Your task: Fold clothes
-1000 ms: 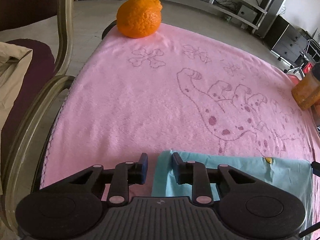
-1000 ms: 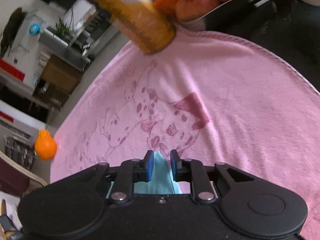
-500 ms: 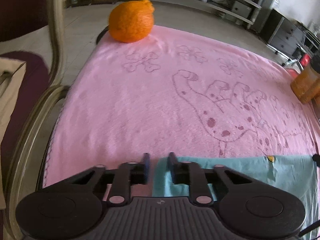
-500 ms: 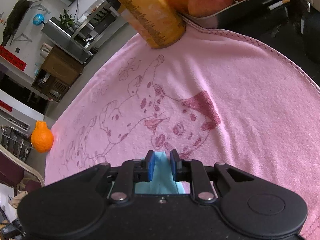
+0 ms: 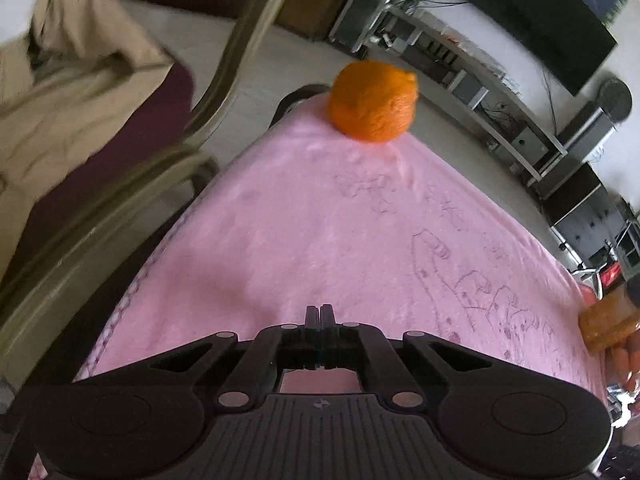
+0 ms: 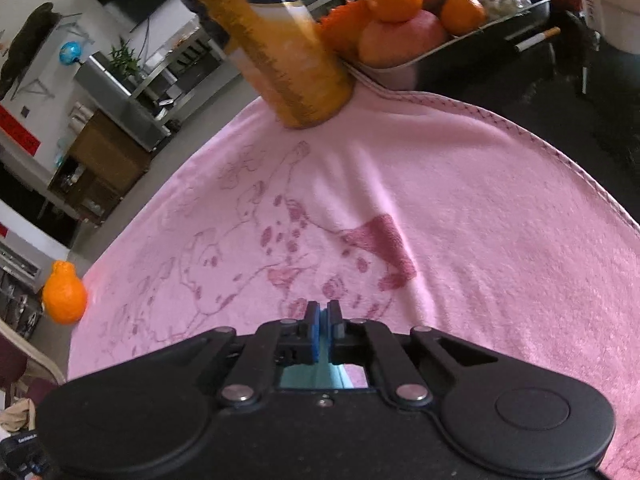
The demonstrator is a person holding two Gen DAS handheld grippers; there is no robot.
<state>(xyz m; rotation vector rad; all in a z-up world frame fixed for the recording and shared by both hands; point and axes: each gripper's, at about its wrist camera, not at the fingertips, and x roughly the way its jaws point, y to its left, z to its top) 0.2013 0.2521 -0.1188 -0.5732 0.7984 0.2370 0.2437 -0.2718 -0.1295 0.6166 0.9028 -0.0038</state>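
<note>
Teal cloth (image 6: pixel 320 376) is pinched between the closed pads of the right gripper (image 6: pixel 322 316), running back under it. The left gripper (image 5: pixel 321 314) is fully closed too; no cloth shows between its pads. Beyond both lies the pink towel (image 6: pixel 460 208), so the fold probably goes forward over it.

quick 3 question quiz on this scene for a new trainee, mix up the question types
1. True or false: the big orange sits at the far corner of the pink towel.
2. What does the right gripper pinch? A) teal cloth B) the orange C) nothing
3. Fill in: the left gripper has its jaws ____.

Key:
1. True.
2. A: a strip of teal cloth runs up between its pads.
3. Shut; whether any cloth is caught there cannot be told.
</note>
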